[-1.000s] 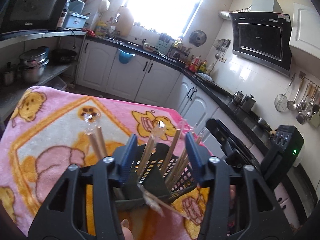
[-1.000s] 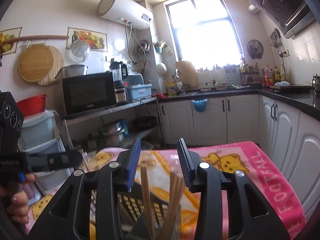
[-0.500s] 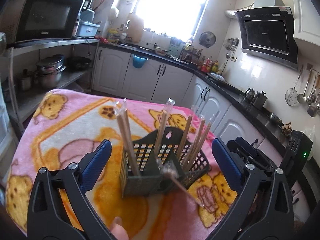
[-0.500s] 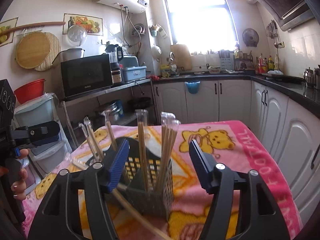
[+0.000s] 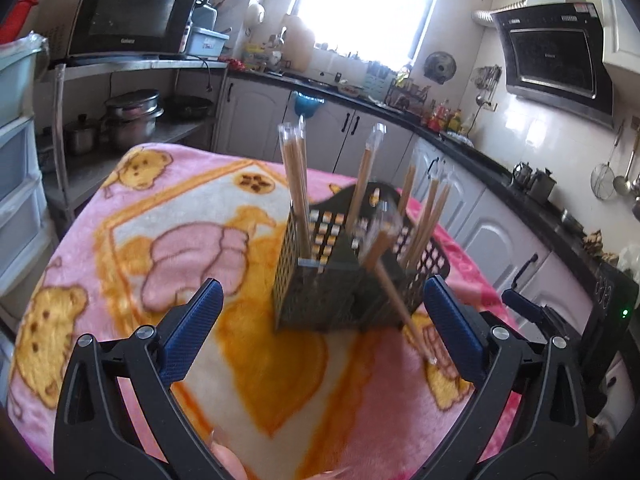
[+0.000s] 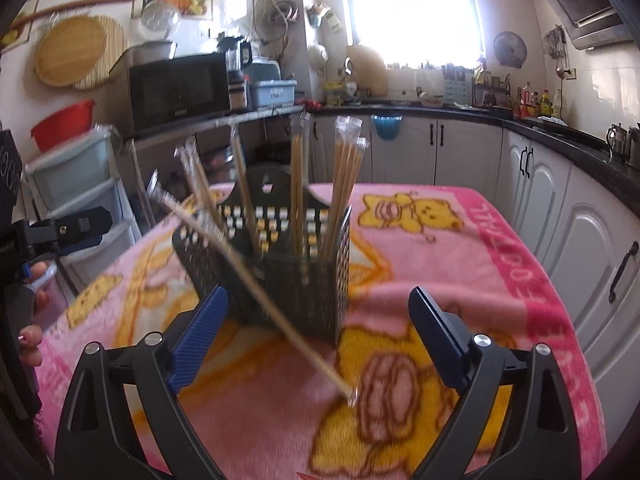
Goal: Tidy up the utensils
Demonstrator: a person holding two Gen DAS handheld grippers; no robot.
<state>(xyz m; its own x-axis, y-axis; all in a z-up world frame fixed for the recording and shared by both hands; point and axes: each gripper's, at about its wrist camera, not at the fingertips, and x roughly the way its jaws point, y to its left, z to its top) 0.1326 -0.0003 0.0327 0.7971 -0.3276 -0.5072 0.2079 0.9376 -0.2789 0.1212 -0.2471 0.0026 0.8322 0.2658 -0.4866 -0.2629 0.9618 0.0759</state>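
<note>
A dark perforated utensil basket (image 5: 292, 248) (image 6: 340, 256) stands on the pink bear-print blanket (image 5: 160, 216) (image 6: 440, 264). Several wrapped chopstick pairs (image 5: 294, 184) (image 6: 298, 184) stand upright in it. One more wrapped pair (image 5: 400, 304) (image 6: 280, 320) leans slanted against the basket's outside, its lower end on the blanket. My left gripper (image 5: 320, 284) is open, a short way back from the basket, with nothing between its fingers. My right gripper (image 6: 317, 292) faces the basket from another side; its jaws are opening and hold nothing.
The other gripper shows at each view's edge: the right one (image 5: 528, 308), the left one with a hand (image 6: 60, 228). A microwave (image 5: 128, 16) and pots (image 5: 132, 116) sit on shelves beyond the table. Plastic drawers (image 6: 68, 176) stand at the left, white cabinets (image 6: 560, 208) along the walls.
Both grippers have opened wide and drawn back from the basket. A chopstick pair that was close between the fingers now leans against the basket's outside.
</note>
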